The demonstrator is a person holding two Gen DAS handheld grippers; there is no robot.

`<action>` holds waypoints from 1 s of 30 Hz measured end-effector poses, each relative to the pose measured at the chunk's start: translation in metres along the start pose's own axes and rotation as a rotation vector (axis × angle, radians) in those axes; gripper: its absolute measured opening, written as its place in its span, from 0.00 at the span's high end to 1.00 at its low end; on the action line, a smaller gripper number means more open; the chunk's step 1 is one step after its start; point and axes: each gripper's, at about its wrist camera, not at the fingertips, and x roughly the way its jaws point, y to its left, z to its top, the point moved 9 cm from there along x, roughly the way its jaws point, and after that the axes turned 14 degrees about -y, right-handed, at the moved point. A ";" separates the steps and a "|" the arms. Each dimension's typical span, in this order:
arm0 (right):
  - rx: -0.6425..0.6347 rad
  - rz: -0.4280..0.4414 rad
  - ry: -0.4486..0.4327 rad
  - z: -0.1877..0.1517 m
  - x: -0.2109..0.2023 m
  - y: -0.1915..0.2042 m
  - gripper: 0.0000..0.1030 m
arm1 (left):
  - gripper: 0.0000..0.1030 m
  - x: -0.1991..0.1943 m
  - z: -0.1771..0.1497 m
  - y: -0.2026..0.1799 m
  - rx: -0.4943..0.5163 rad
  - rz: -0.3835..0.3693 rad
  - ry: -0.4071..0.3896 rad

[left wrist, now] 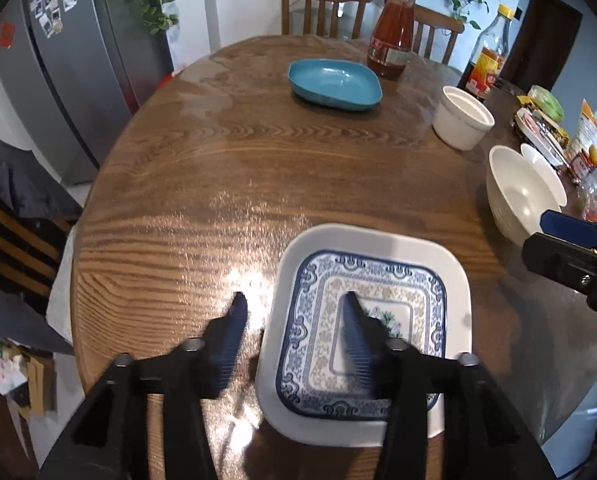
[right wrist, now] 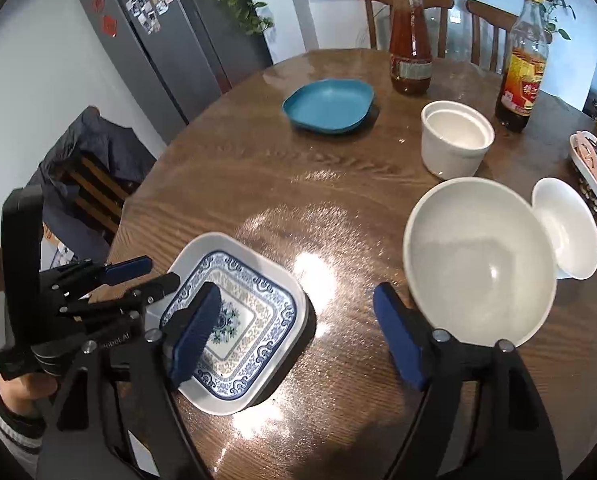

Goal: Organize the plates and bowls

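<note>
A square white plate with a blue pattern [left wrist: 382,264] [right wrist: 258,300] lies on the round wooden table near its front edge. My left gripper [left wrist: 294,300] [right wrist: 146,276] is open, its jaws either side of the plate's left rim. My right gripper [right wrist: 298,300] [left wrist: 558,236] is open and empty, between the square plate and a large white bowl [right wrist: 478,256] [left wrist: 514,196]. A small white dish [right wrist: 566,228] leans by that bowl. A blue plate [left wrist: 334,84] [right wrist: 330,106] and a white straight-sided bowl [left wrist: 462,122] [right wrist: 456,140] sit farther back.
A red sauce jar [left wrist: 392,32] [right wrist: 410,40] and a dark sauce bottle [left wrist: 488,56] [right wrist: 524,60] stand at the back. Snack packets and a tray [left wrist: 546,128] crowd the right edge. Chairs [left wrist: 322,8] surround the table; a fridge [left wrist: 78,60] stands at the left.
</note>
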 end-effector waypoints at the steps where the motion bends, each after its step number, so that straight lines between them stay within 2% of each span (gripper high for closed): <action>1: 0.004 -0.004 -0.002 0.001 -0.001 -0.002 0.22 | 0.36 -0.001 0.003 -0.001 0.002 0.004 -0.010; 5: 0.020 -0.017 -0.022 0.008 -0.008 -0.010 0.12 | 0.24 0.000 0.014 -0.002 0.000 0.016 -0.031; 8: 0.019 -0.035 -0.041 0.014 -0.015 -0.016 0.12 | 0.18 0.000 0.023 -0.003 -0.014 0.013 -0.037; 10: 0.011 -0.057 -0.051 0.020 -0.020 -0.023 0.10 | 0.17 0.001 0.030 -0.005 -0.022 -0.001 -0.038; 12: 0.012 -0.074 -0.063 0.026 -0.024 -0.031 0.04 | 0.17 0.002 0.037 -0.009 -0.023 -0.009 -0.038; 21: -0.029 -0.150 -0.156 0.074 -0.046 -0.053 0.02 | 0.17 0.012 0.104 -0.023 -0.024 -0.028 -0.061; 24: -0.038 -0.156 -0.184 0.091 -0.050 -0.060 0.01 | 0.17 0.021 0.134 -0.029 -0.009 -0.017 -0.093; 27: -0.049 -0.171 -0.197 0.108 -0.051 -0.070 0.01 | 0.17 0.041 0.161 -0.027 -0.044 0.003 -0.104; 30: -0.044 -0.189 -0.206 0.119 -0.049 -0.080 0.01 | 0.17 0.075 0.179 -0.014 -0.075 0.078 -0.087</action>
